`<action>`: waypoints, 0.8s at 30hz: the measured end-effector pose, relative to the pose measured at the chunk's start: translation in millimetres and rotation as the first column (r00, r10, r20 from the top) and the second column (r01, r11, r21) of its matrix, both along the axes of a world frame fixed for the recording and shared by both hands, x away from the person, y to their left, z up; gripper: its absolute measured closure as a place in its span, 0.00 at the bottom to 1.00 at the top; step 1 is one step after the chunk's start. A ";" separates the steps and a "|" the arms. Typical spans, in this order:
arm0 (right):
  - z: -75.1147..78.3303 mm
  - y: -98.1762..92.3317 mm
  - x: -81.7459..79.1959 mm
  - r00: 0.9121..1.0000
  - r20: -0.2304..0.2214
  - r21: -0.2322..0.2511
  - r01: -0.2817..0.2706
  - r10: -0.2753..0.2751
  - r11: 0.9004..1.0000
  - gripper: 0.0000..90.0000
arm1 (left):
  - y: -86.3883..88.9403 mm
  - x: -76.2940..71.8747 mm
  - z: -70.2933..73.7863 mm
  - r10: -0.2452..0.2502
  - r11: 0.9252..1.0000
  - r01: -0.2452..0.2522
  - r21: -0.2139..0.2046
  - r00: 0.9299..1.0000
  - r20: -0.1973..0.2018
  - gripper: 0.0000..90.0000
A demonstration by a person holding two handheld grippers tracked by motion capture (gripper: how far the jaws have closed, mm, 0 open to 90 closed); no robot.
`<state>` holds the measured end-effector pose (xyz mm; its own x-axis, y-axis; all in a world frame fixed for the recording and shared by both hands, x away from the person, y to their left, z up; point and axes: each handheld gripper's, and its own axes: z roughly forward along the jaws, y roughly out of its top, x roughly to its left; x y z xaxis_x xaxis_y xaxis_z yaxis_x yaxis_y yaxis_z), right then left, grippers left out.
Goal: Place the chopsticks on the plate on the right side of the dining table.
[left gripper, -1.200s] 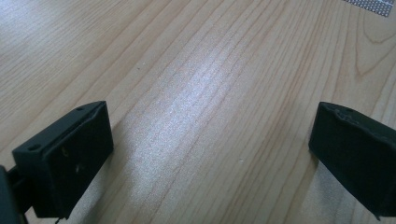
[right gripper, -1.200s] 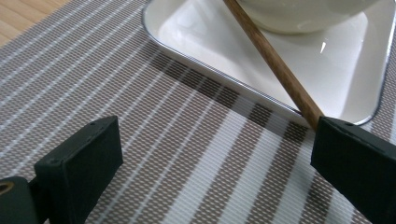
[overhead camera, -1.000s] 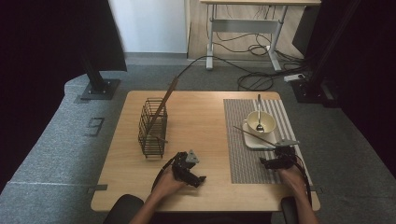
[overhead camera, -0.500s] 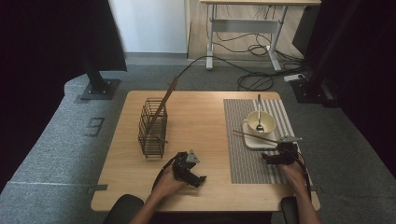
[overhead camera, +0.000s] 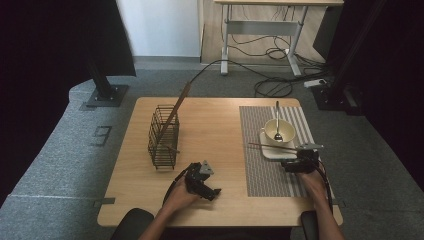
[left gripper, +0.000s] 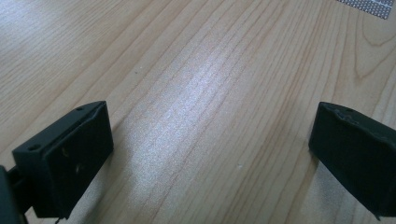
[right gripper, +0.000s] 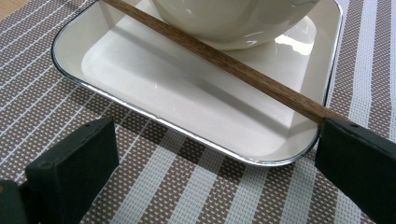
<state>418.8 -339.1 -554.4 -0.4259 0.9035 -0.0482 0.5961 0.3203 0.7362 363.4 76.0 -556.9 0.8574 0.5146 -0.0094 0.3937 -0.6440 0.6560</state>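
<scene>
A cream bowl [overhead camera: 279, 131] with a spoon [overhead camera: 277, 122] in it stands on a white square plate [overhead camera: 270, 151] on the striped placemat [overhead camera: 265, 172]. A brown chopstick [overhead camera: 270, 146] lies across the plate in front of the bowl. My right gripper [overhead camera: 291, 163] is open just short of the plate's near rim [right gripper: 187, 133]. The chopstick [right gripper: 224, 60] runs down to my right jaw, and the frames do not show whether they touch. The bowl [right gripper: 233, 23] sits just beyond it. My left gripper [overhead camera: 210, 189] rests open on bare wood [left gripper: 210, 93], holding nothing.
A black wire basket [overhead camera: 163, 136] stands at the table's left middle, with a long brown stick [overhead camera: 176, 111] leaning out of it. A corner of the placemat [left gripper: 369, 4] shows beyond the left gripper. Cables and a desk frame lie on the floor behind the table.
My right gripper has moved a little away from the person, up to the plate's near edge. The left gripper and the hand on it have stayed still.
</scene>
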 end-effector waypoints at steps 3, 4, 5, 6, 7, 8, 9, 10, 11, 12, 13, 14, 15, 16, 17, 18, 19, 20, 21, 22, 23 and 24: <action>-0.6 -0.2 1.3 1.000 0.005 0.003 0.002 -0.002 1.000 0.00 | 0.0 0.1 0.0 -0.001 1.000 0.001 0.001 1.000 0.000 0.00; -0.8 -0.4 1.7 1.000 0.006 0.003 0.001 -0.001 1.000 0.00 | -0.1 0.1 0.0 -0.001 1.000 0.001 0.000 1.000 0.000 0.00; -1.2 -0.4 2.2 1.000 0.009 0.003 0.001 -0.001 1.000 0.00 | -0.1 0.1 0.0 -0.001 1.000 0.001 0.001 1.000 0.000 0.00; -1.4 -0.3 2.6 1.000 0.011 0.000 0.001 -0.001 1.000 0.00 | -0.1 0.1 0.0 -0.001 1.000 0.001 0.001 1.000 0.000 0.00; -1.6 -0.1 3.1 1.000 0.013 -0.002 0.000 0.000 1.000 0.00 | -0.2 0.1 0.1 -0.001 1.000 0.001 0.001 1.000 0.000 0.00; -1.8 0.0 3.5 1.000 0.015 -0.005 0.000 0.000 1.000 0.00 | -0.2 0.2 0.1 -0.001 1.000 0.001 0.001 1.000 0.000 0.00; -1.9 0.0 3.9 1.000 0.016 -0.006 -0.001 0.001 1.000 0.00 | -0.2 0.2 0.1 -0.001 1.000 0.001 0.001 1.000 0.000 0.00; -2.0 0.1 4.2 1.000 0.017 -0.005 -0.001 0.001 1.000 0.00 | -0.2 0.2 0.1 -0.002 1.000 0.002 0.001 1.000 0.000 0.00; -1.9 0.2 5.0 1.000 0.013 -0.008 0.000 0.000 1.000 0.00 | -0.3 0.2 0.1 -0.002 1.000 0.002 0.001 1.000 0.000 0.00; -1.6 0.6 6.1 1.000 0.009 -0.011 0.002 -0.002 1.000 0.00 | -0.3 0.2 0.1 -0.002 1.000 0.002 0.001 1.000 0.000 0.00; -1.5 1.3 6.9 1.000 0.012 -0.015 0.003 -0.003 1.000 0.00 | -0.3 0.2 0.1 -0.002 1.000 0.002 0.001 1.000 0.000 0.00; -1.0 1.4 7.5 1.000 0.015 -0.015 0.000 0.000 1.000 0.00 | -0.3 0.2 0.1 -0.002 1.000 0.002 0.001 1.000 0.000 0.00; -0.5 1.5 8.0 1.000 0.015 -0.012 0.001 -0.001 1.000 0.00 | -0.3 0.2 0.1 -0.002 1.000 0.002 0.001 1.000 0.000 0.00; -0.4 1.5 8.3 1.000 0.017 -0.010 0.002 -0.002 1.000 0.00 | -0.3 0.2 0.1 -0.002 1.000 0.002 0.001 1.000 0.000 0.00; -0.4 1.4 8.4 1.000 0.018 -0.008 0.002 -0.002 1.000 0.00 | -0.3 0.2 0.1 -0.002 1.000 0.002 0.001 1.000 0.000 0.00; -0.4 1.2 8.6 1.000 0.017 -0.006 0.001 -0.001 1.000 0.00 | -0.3 0.2 0.1 -0.002 1.000 0.002 0.001 1.000 0.000 0.00; -0.4 1.0 8.6 1.000 0.016 -0.005 0.001 -0.001 1.000 0.00 | -0.3 0.2 0.1 -0.002 1.000 0.002 0.001 1.000 0.000 0.00; -0.4 0.9 8.7 1.000 0.016 -0.005 0.000 0.000 1.000 0.00 | -0.3 0.2 0.1 -0.002 1.000 0.002 0.001 1.000 0.000 0.00; -0.4 0.8 8.7 1.000 0.015 -0.004 0.000 0.000 1.000 0.00 | -0.3 0.2 0.0 -0.002 1.000 0.002 0.001 1.000 0.000 0.00; -0.5 0.5 8.8 1.000 0.015 -0.003 -0.002 0.002 1.000 0.00 | -0.3 0.2 0.0 -0.002 1.000 0.002 0.001 1.000 0.000 0.00; -0.6 0.1 9.0 1.000 0.015 -0.002 -0.004 0.004 1.000 0.00 | -0.3 0.2 0.0 -0.002 1.000 0.002 0.001 1.000 0.000 0.00; -0.7 -0.5 9.3 1.000 0.015 0.001 -0.006 0.006 1.000 0.00 | -0.3 0.2 0.1 -0.002 1.000 0.002 0.001 1.000 0.000 0.00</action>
<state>428.1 -339.6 -555.1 -0.4309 0.9008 -0.0532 0.5833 0.3230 0.7453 363.6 75.7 -556.8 0.8583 0.5131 -0.0090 0.3926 -0.6453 0.6553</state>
